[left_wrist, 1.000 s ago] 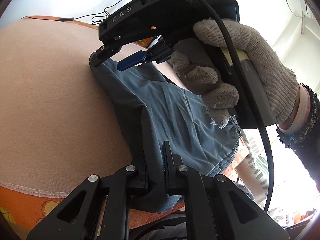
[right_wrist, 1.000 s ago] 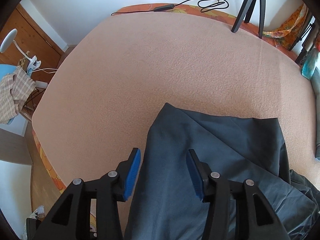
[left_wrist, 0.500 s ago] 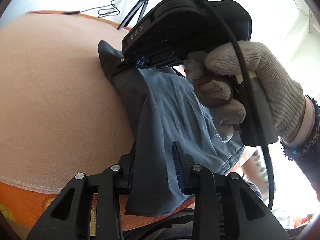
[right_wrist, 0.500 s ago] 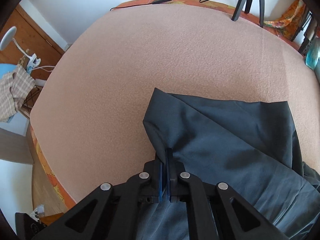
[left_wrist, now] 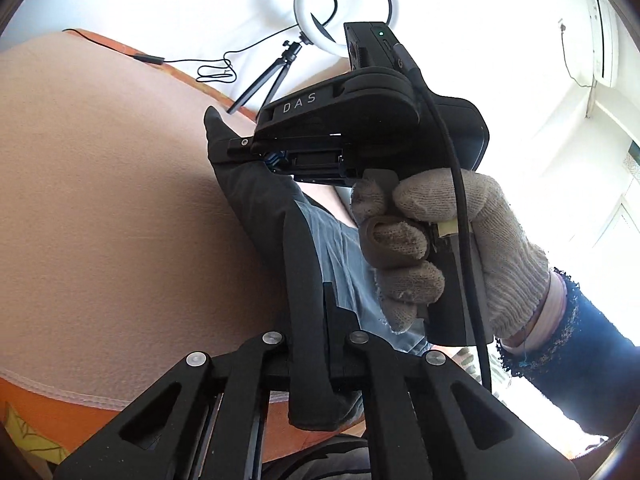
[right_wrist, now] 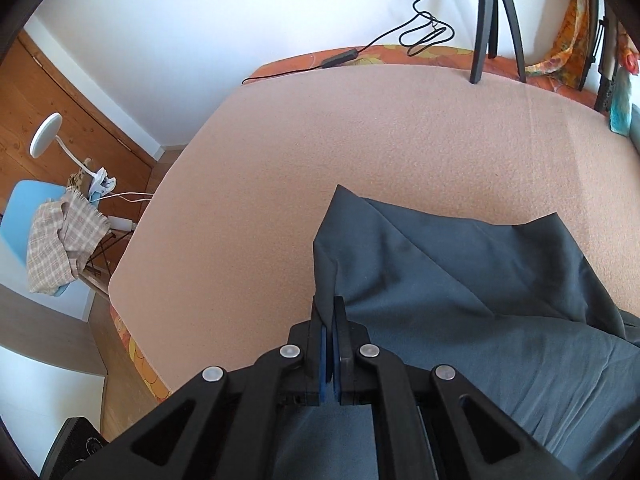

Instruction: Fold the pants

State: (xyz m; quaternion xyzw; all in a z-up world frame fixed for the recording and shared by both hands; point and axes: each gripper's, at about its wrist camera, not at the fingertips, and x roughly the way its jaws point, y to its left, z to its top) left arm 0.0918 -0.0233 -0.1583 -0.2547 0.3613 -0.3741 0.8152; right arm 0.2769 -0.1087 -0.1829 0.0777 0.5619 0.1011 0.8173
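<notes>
Reading "DAS": right gripper housing

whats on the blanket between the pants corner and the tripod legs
Nothing: in the right wrist view the pink blanket lies bare from the pants corner up to the tripod legs.

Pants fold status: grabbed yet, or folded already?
Done: both grips. The left gripper and right gripper are each shut on an edge of the dark grey cloth pants. In hand: that edge raised off the peach blanket. Left: the fold itself; pants lie rumpled.
</notes>
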